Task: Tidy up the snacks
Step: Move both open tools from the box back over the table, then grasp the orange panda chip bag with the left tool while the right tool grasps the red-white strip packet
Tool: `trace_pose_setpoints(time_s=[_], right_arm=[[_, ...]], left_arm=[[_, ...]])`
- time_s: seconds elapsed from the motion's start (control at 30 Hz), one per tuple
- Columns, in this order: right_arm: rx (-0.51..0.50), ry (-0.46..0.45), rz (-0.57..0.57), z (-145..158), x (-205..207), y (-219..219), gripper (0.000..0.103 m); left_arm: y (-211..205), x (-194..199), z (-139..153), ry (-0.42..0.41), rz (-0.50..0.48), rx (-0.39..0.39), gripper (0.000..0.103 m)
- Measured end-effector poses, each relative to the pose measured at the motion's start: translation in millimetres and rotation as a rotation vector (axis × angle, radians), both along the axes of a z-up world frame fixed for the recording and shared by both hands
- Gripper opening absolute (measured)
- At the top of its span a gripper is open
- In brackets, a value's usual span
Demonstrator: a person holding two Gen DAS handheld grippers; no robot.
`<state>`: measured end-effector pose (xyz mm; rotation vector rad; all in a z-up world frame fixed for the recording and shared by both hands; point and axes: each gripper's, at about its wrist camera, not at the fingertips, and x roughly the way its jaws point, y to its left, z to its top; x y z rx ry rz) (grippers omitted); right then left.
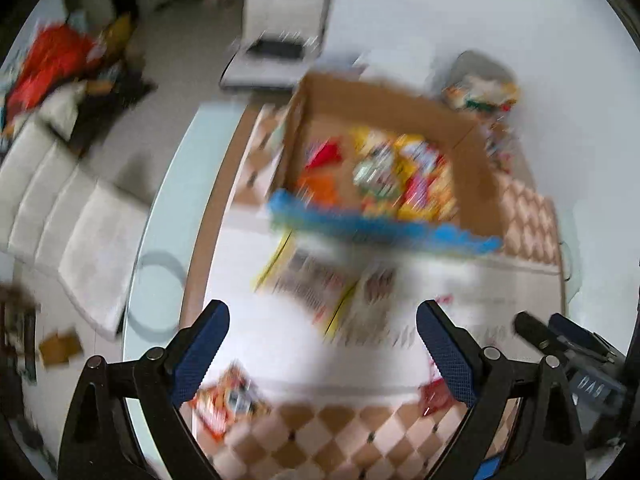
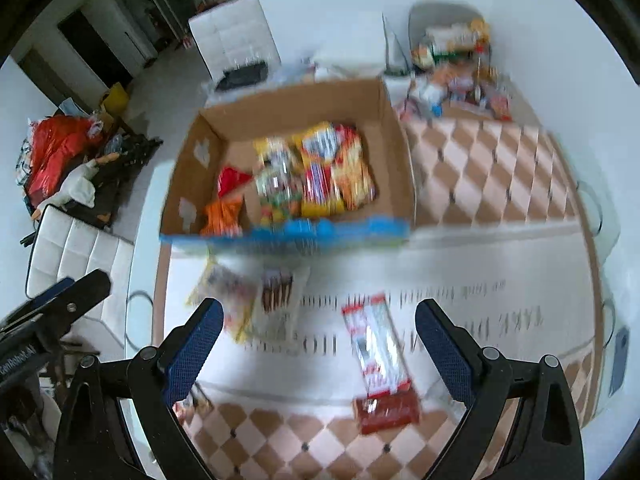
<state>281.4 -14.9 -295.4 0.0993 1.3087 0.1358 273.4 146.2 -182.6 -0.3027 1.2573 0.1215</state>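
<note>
A cardboard box with a blue front edge stands on the table and holds several bright snack packs. Loose on the tablecloth lie a long red-and-white packet, a dark red pack, a yellow-edged packet and an orange pack. My left gripper hovers open above the cloth in front of the box, with nothing between its fingers. My right gripper is open too, with the red-and-white packet lying below between its fingers. Both views are motion-blurred.
A pile of more snacks sits behind the box at the far right. White chairs stand beyond and left of the table edge. A dark phone lies at the right edge. Red bags clutter the floor.
</note>
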Motion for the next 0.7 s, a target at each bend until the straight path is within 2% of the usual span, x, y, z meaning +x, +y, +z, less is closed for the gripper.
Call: trace_pose_setpoints(time_s=[0.2, 0.4, 0.53, 0.7], right_arm=[[-0.013, 0.177, -0.046, -76, -28, -23, 0.099], [-0.013, 0.291, -0.078, -132, -39, -29, 0.099], [-0.011, 0.334, -0.087, -152, -35, -26, 0.099], [-0.028, 0.346, -0.077, -162, -26, -23, 0.099]], left_arm=[[41, -50, -86, 0.243, 0.148, -0.092, 0.096], [72, -84, -156, 0.412, 0.318, -0.243, 0.096], [75, -94, -191, 0.497, 0.356, -0.281, 0.096], [72, -101, -216, 0.546, 0.375, -0.272, 0.096]])
